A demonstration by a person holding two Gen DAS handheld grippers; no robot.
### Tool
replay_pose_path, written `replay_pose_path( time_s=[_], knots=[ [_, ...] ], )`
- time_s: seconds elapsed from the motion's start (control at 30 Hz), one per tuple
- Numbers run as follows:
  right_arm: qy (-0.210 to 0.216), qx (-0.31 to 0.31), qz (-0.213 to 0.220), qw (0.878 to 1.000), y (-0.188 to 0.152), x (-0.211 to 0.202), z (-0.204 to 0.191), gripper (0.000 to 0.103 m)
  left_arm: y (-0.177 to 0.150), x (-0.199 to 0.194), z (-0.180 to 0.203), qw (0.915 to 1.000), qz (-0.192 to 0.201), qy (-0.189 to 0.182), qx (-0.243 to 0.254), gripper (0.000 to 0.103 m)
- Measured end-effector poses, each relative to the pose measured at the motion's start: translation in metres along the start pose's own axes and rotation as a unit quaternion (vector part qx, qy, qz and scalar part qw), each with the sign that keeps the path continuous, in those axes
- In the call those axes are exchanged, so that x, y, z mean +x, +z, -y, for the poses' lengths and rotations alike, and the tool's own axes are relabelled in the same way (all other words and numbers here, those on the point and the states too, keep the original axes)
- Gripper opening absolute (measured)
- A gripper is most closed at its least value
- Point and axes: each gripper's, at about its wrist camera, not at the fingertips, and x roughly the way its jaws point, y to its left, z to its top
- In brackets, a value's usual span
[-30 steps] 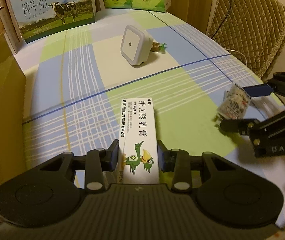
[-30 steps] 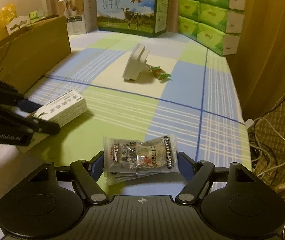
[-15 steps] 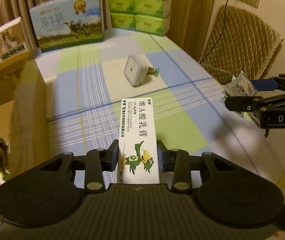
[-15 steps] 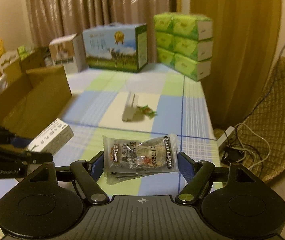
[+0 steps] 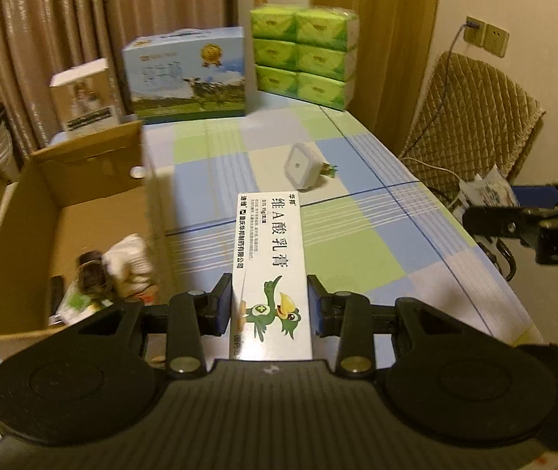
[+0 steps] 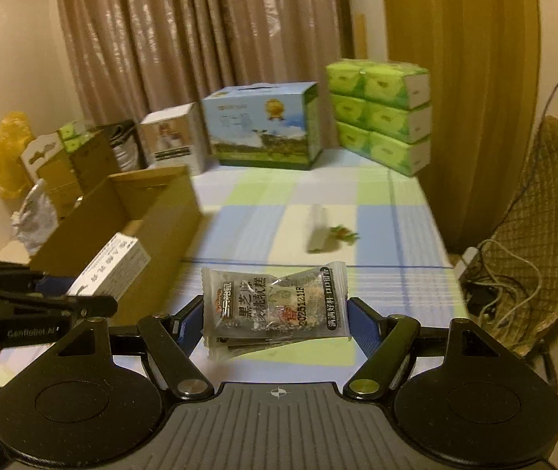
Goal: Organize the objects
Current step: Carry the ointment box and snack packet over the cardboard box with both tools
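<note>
Evidently both hands are carrying their finds toward the open cardboard box at the left side of the worktop, which would explain why each item is held up in the air, well clear of the checked cloth. The left claw is clamped on the long sides of an ointment carton, a slim white cardboard box with crisp edges, black Chinese lettering and a green cartoon bird; gripping it across its narrow width leaves most of its length jutting forward, ready, I would guess, to be tipped into the box. The right claw stands much wider, its blue pads pressed against the crimped ends of a snack packet, a soft, crinkly, part-clear plastic wrapper with another flat packet showing under it. Held by the ends like that, the film sags little, though it looks slippery.

Inside the box lie a few things already, blurred; one looks like a pale bundle beside something dark. Left on the cloth, well apart from both claws, are a white square night light of smooth rounded plastic and, just beside it, a small green-wrapped candy. At the far end stand a glossy milk carton case and a stack of green tissue packs.
</note>
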Motion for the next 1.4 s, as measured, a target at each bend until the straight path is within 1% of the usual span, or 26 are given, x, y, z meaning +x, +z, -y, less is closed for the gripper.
replay_pose_path(
  time_s=[0.1,0.3,0.6,0.97,1.4],
  knots=[
    [0.014,-0.005,-0.002,1.0,-0.003,-0.003,-0.02,0.073,-0.006,-0.017,-0.015,0.9999,0.007,0.009,-0.007,0.033],
    [0.037,-0.029,-0.007,0.999,-0.002,0.0,-0.062,0.073,-0.017,-0.048,-0.048,0.9989,0.019,0.038,-0.022,0.033],
    [0.062,-0.059,-0.007,0.996,0.001,0.011,-0.111,0.073,-0.033,-0.077,-0.09,0.9962,0.025,0.073,-0.04,0.033],
    [0.085,-0.072,-0.018,0.994,-0.002,0.03,-0.145,0.073,-0.043,-0.088,-0.122,0.9941,0.023,0.09,-0.057,0.033],
    [0.092,-0.078,-0.023,0.992,-0.001,0.041,-0.154,0.073,-0.047,-0.086,-0.133,0.9937,0.018,0.09,-0.064,0.033]
  ],
)
